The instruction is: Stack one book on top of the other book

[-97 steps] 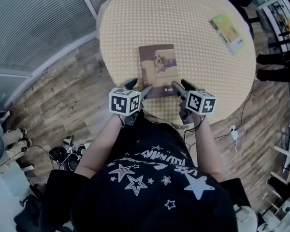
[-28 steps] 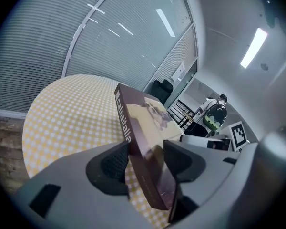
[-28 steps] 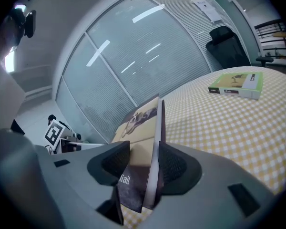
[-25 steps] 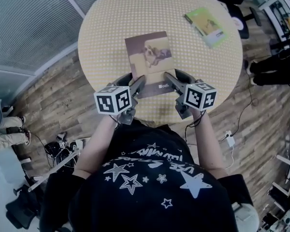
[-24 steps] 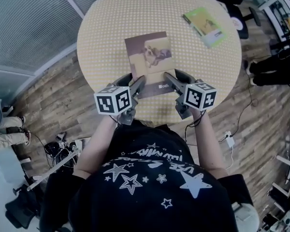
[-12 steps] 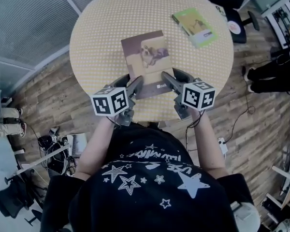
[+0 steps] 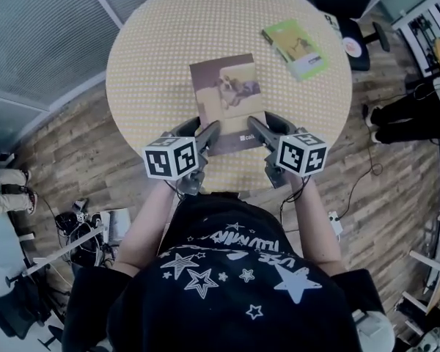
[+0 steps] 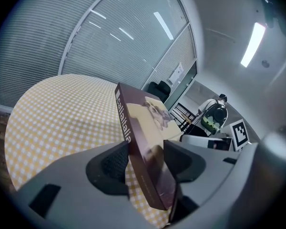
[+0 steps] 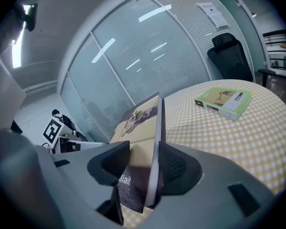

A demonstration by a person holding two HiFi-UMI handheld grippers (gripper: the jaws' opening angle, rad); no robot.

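- The left gripper (image 7: 202, 132) pinches the near left corner of the brown book (image 7: 224, 94), with its pads on both covers.
- The right gripper (image 7: 266, 126) pinches the near right corner the same way.
- The brown book's near end is raised off the round checked table (image 7: 150, 50).
- Beyond it to the right, the green book (image 7: 295, 48) lies flat on the table, well apart.

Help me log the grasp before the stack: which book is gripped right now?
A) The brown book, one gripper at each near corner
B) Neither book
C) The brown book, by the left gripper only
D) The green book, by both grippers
A: the left gripper and the right gripper each clamp a near corner of the brown book, while the green book lies alone at the far right of the table.
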